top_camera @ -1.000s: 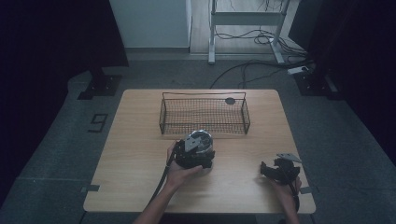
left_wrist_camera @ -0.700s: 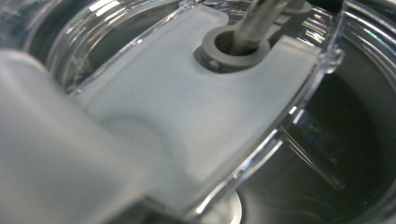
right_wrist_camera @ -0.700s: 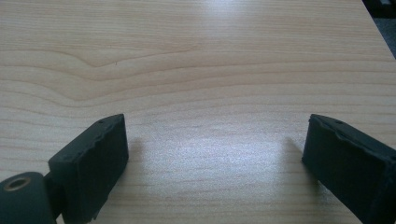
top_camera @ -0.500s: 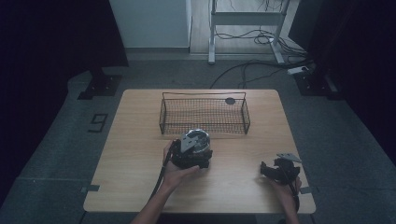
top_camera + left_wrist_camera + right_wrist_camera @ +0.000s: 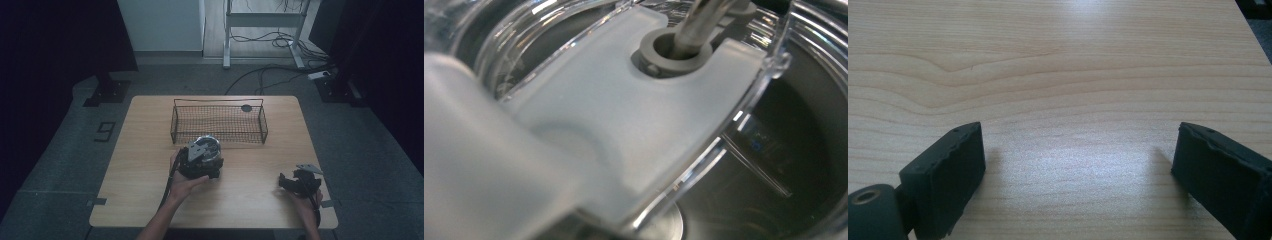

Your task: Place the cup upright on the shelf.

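Note:
A clear cup point(image 5: 208, 145) with a see-through lid point(image 5: 704, 100) sits right in front of the black wire basket point(image 5: 218, 123). My left gripper point(image 5: 200, 161) is pressed up against it. In the left gripper view the lid has a frosted flap point(image 5: 624, 115) and a metal straw point(image 5: 696, 22) through a grey ring. That gripper's jaws are hidden behind the lid. My right gripper point(image 5: 295, 182) rests near the table's front right, open point(image 5: 1078, 165) over bare wood with nothing between its fingers.
The wooden table point(image 5: 150, 150) has bare room at the left and front. A small dark round thing point(image 5: 246, 107) lies by the basket's far right corner. Cables and a metal stand point(image 5: 265, 30) are on the floor beyond the table.
The left gripper and the clear cup have shifted very slightly to the left. The right gripper has not moved.

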The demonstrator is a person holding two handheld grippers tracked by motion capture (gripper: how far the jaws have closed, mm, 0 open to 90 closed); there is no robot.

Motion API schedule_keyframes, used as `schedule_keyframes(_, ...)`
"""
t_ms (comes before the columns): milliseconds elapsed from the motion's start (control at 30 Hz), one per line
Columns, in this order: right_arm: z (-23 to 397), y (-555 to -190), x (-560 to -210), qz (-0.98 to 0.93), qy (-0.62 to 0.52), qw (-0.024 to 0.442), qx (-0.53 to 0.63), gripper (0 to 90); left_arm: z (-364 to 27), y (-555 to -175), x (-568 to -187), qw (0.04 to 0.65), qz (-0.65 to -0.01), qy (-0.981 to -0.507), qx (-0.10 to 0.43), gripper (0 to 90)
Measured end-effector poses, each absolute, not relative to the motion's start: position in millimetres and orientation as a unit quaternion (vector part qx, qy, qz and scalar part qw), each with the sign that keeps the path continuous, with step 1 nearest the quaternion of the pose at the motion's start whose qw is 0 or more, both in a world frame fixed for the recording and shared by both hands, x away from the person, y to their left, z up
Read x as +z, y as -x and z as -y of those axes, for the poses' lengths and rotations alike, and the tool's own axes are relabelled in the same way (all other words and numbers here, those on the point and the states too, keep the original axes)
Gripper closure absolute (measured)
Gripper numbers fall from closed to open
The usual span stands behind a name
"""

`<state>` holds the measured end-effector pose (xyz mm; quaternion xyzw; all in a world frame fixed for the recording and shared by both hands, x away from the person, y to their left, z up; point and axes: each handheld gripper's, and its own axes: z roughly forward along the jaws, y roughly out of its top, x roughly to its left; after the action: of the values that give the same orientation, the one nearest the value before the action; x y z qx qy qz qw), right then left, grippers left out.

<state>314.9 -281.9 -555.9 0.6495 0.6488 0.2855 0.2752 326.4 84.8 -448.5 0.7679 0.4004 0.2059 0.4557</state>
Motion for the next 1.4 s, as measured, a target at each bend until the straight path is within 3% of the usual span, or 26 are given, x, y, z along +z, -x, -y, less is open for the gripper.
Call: schedule_keyframes(1400,282,-315,-556,-0.649,-0.650,0.275,0.285,6.6,-116,-341,-428,0.456,-0.425,-0.751,0.218,4.0)
